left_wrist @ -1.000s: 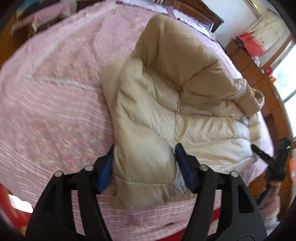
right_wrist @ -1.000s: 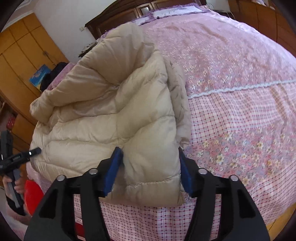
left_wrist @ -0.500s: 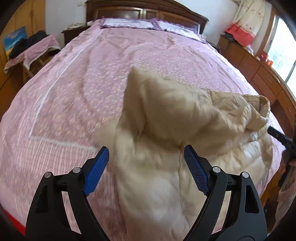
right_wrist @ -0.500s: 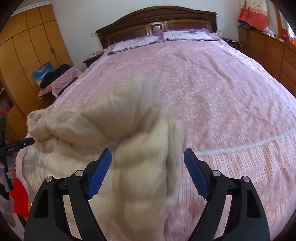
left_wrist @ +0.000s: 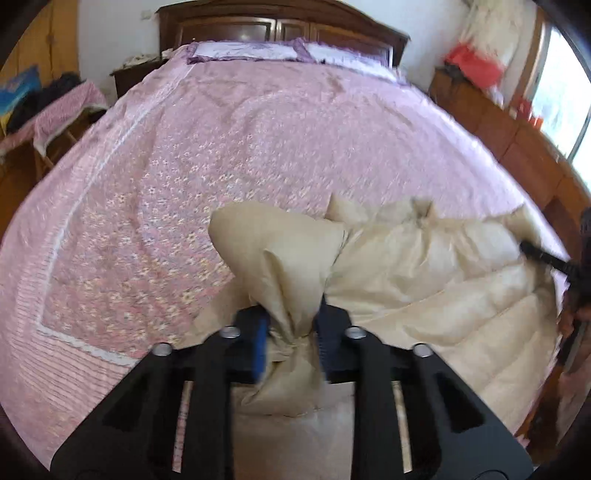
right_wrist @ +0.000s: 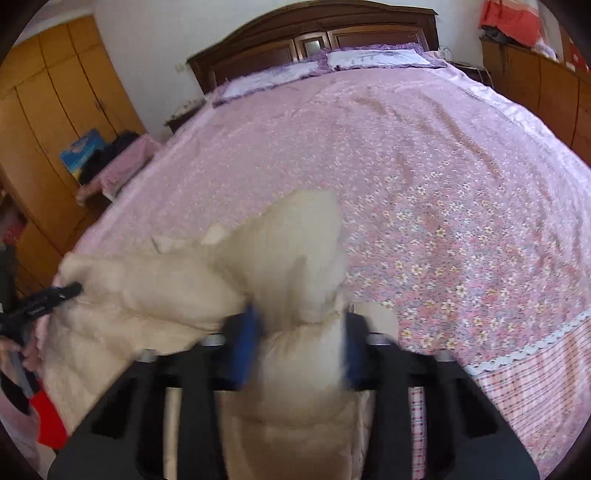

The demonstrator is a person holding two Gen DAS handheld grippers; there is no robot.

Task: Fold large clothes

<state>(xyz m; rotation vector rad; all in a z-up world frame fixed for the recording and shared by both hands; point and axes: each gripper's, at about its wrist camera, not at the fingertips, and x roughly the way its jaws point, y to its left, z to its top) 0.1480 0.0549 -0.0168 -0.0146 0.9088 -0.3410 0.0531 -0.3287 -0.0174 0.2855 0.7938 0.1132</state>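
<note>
A beige padded jacket (left_wrist: 443, 280) lies bunched at the near edge of a pink flowered bed (left_wrist: 240, 147). My left gripper (left_wrist: 290, 326) is closing, and its blue pads (left_wrist: 260, 343) pinch a raised fold of the jacket. In the right wrist view the jacket (right_wrist: 147, 295) spreads to the left. My right gripper (right_wrist: 301, 343) is also closing, with a thick fold squeezed between its pads (right_wrist: 245, 343). Each view shows the other gripper at the jacket's far side: the right gripper (left_wrist: 539, 254) and the left gripper (right_wrist: 55, 295).
The bedspread (right_wrist: 443, 184) stretches away to two pillows (left_wrist: 251, 51) and a dark wooden headboard (right_wrist: 314, 33). A yellow wardrobe (right_wrist: 55, 110) and a cloth-covered stand (right_wrist: 118, 170) are on the left. A wooden dresser (left_wrist: 509, 133) runs along the right.
Both grippers went from wide apart over the jacket to pinching folds of it. The folds now stand lifted, and both views have swung up toward the headboard.
</note>
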